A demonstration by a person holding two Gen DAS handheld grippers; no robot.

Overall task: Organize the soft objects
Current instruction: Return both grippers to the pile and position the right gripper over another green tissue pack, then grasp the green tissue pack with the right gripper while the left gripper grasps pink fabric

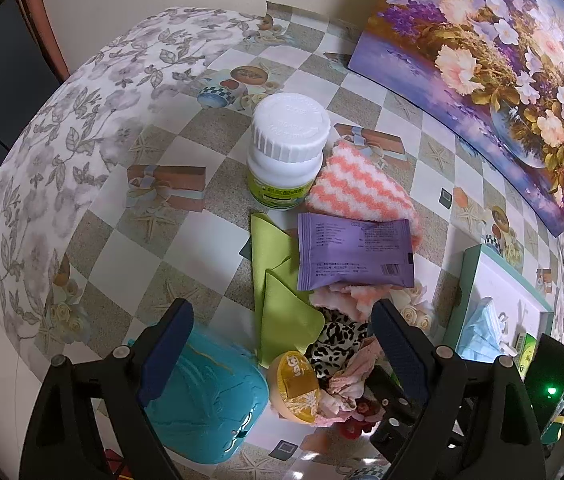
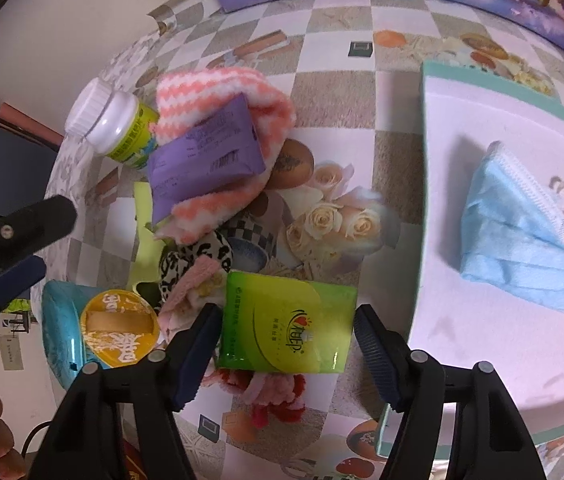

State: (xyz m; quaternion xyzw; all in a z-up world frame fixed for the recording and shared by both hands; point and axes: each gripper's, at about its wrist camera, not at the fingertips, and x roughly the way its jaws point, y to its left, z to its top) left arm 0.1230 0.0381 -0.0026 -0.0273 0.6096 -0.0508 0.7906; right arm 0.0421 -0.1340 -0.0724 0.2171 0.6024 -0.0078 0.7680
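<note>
The left gripper (image 1: 282, 360) hangs released above the clutter on the table (image 1: 209, 200): a teal case (image 1: 209, 396), green cloth (image 1: 282, 304) and striped towel (image 1: 358, 192). The right gripper (image 2: 286, 344) brackets a green tissue pack (image 2: 286, 320), its pads apart from it. A blue mask (image 2: 518, 232) lies in the tray (image 2: 482, 340).

bottle (image 1: 288, 148) stands at back of pile, striped cloth (image 1: 362, 192) touching its right. packet (image 1: 356, 252) lies on that cloth, flat cloth (image 1: 282, 300) to its left. tray (image 2: 482, 80) well right of pile, mask (image 2: 522, 232) in it. tissue pack (image 2: 288, 322) sits on near edge of pile.
</note>
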